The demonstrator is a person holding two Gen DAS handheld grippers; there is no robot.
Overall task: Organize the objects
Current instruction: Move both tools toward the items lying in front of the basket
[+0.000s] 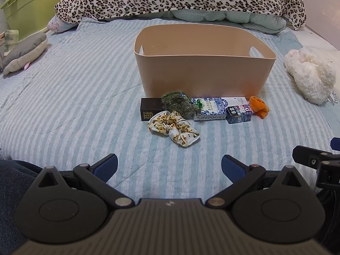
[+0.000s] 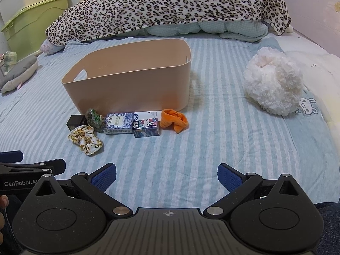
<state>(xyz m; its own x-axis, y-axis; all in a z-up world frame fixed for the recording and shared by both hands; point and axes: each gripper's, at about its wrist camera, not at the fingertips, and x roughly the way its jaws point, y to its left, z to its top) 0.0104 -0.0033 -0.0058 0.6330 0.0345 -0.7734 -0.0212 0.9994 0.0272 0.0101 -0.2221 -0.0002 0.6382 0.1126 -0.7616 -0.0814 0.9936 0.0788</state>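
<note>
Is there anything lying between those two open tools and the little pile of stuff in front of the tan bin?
Nothing visible. Only bare striped bedsheet lies between the left tool, the right tool and the row of items. The floral scrunchie lies nearest. The bin sits just behind the row, open-topped.

Left tongs (image 1: 169,165): matte black linkage arms, round hub discs, silver pivot rivets, blue textured pads (image 1: 230,166), ribbed grey body with small crosshair mark. Right tongs (image 2: 167,175): identical build, blue pads (image 2: 104,177). White "GenRobot.AI" lettering on a black side bar. Dark blue denim at frame edges.
</note>
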